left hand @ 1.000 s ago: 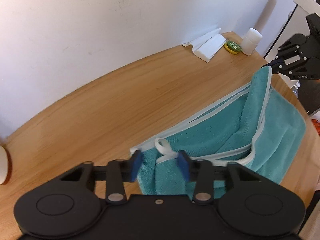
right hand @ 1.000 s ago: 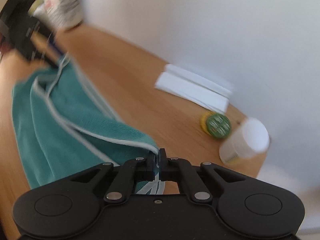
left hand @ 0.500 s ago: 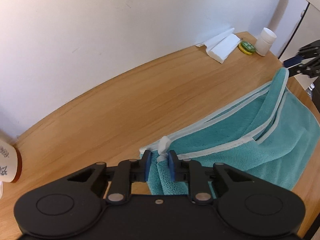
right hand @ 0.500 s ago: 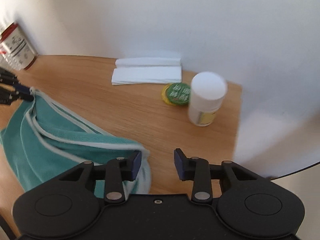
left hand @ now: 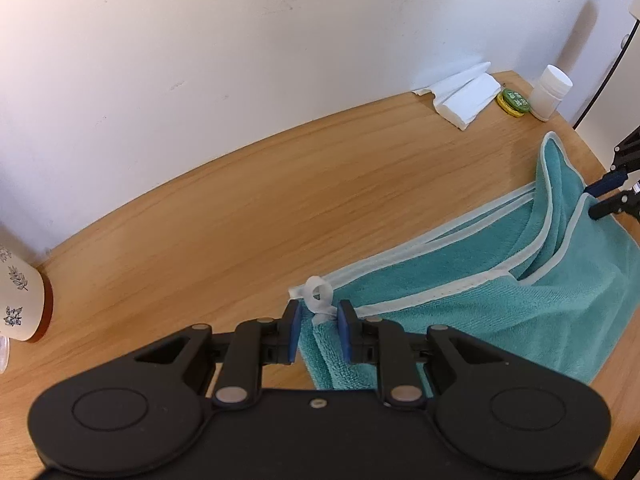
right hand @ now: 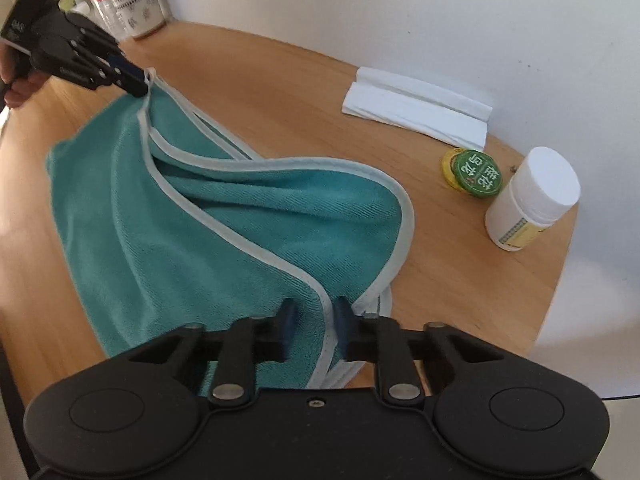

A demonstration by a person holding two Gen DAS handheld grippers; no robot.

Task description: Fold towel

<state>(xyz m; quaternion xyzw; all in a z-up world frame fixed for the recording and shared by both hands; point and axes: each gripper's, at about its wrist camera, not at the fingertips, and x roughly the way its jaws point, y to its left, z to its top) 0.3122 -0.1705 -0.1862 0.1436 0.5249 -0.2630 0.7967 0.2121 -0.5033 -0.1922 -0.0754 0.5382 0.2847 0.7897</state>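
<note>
Teal towel (right hand: 224, 224) lies rumpled and partly doubled on the round wooden table (left hand: 248, 208), pale trim showing along its edges; the left gripper (left hand: 319, 330) sits at the corner with the white hanging loop (left hand: 319, 295), jaws parted a little, the loop and towel corner between the blue pads but not clearly pinched; the right gripper (right hand: 312, 326) straddles the trimmed edge at the opposite end, fingers apart, cloth passing between them without being squeezed. Toward the wall, well clear of the towel: folded white paper (right hand: 416, 110), a green-lidded tin (right hand: 474, 172), a white pill bottle (right hand: 532, 200) just beside it; a patterned ceramic cup (left hand: 22, 300) stands at the left edge.
</note>
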